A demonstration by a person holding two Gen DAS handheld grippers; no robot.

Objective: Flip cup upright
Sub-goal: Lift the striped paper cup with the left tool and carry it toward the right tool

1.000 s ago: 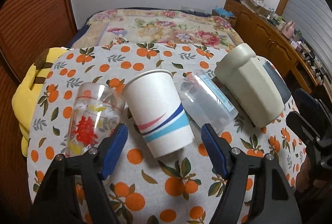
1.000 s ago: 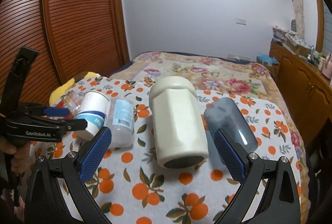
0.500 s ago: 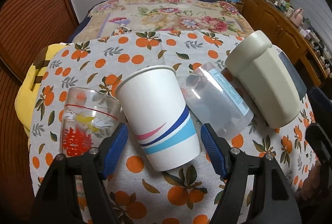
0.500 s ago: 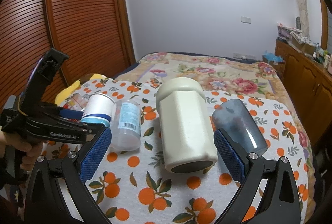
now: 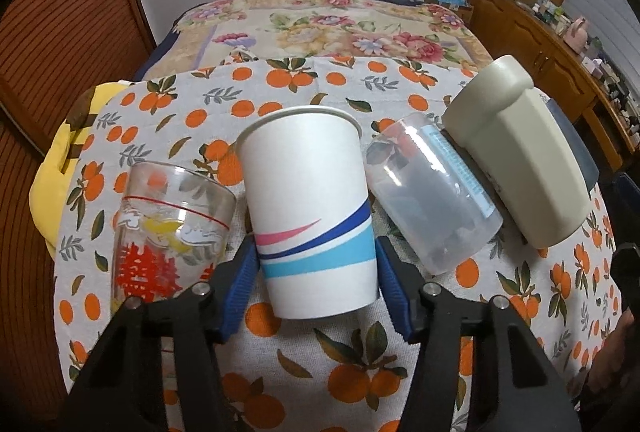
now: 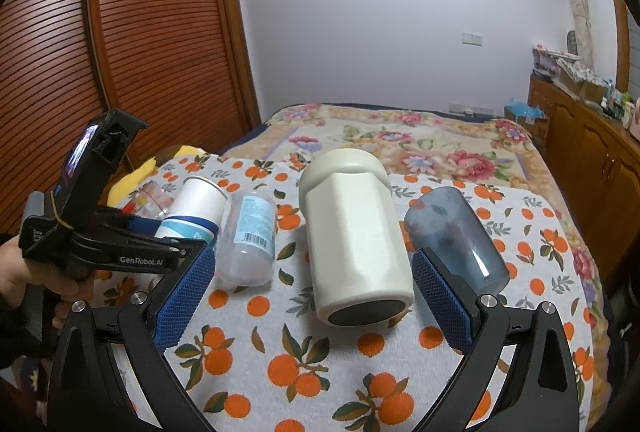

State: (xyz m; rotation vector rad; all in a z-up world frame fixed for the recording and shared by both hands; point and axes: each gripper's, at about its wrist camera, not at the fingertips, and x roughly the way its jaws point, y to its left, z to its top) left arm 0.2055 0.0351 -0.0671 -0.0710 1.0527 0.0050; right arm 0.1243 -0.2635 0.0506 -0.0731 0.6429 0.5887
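Left wrist view: a smooth white paper cup (image 5: pixel 310 209), banded blue and pink, is clamped near its base between the ribbed blue pads (image 5: pixel 242 282) of the left gripper (image 5: pixel 316 282), above the orange-printed tablecloth (image 5: pixel 352 368).
Neighbours: a printed clear glass (image 5: pixel 168 228) is seen beside it and a frosted plastic cup (image 5: pixel 430 191) lying.
Right wrist view: the right gripper (image 6: pixel 314 294) is held spread wide, a matte cream faceted tumbler (image 6: pixel 356 236) lying between its pads, untouched; a smoky blue cup (image 6: pixel 456 232) lies alongside.

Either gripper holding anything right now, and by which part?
Left gripper has its fingers against the paper cup, on opposite sides of the wall near its base. Right gripper is open, straddling the cream cup, holding nothing.
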